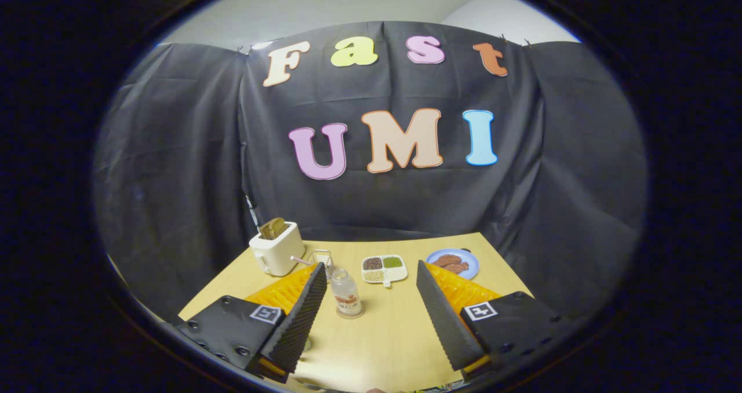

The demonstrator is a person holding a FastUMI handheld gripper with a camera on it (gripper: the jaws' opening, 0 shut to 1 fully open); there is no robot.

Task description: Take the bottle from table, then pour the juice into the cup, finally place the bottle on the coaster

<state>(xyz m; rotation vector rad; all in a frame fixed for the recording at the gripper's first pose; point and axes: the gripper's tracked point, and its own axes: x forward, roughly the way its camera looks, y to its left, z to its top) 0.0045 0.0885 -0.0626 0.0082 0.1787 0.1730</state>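
A small clear bottle [346,293] with a pale cap and a label stands upright on a round coaster [351,315] on the wooden table [382,346]. It is between my fingers, closer to the left one and apart from both. My gripper [370,268] is open wide, with nothing held. A clear cup [323,258] stands just beyond the left fingertip, which partly hides it; I cannot tell what is inside.
A white toaster [278,249] with bread in it stands at the table's far left. A white divided dish [384,268] of grains lies beyond the bottle. A blue plate [453,262] of brown food lies at the far right, near the table's edge.
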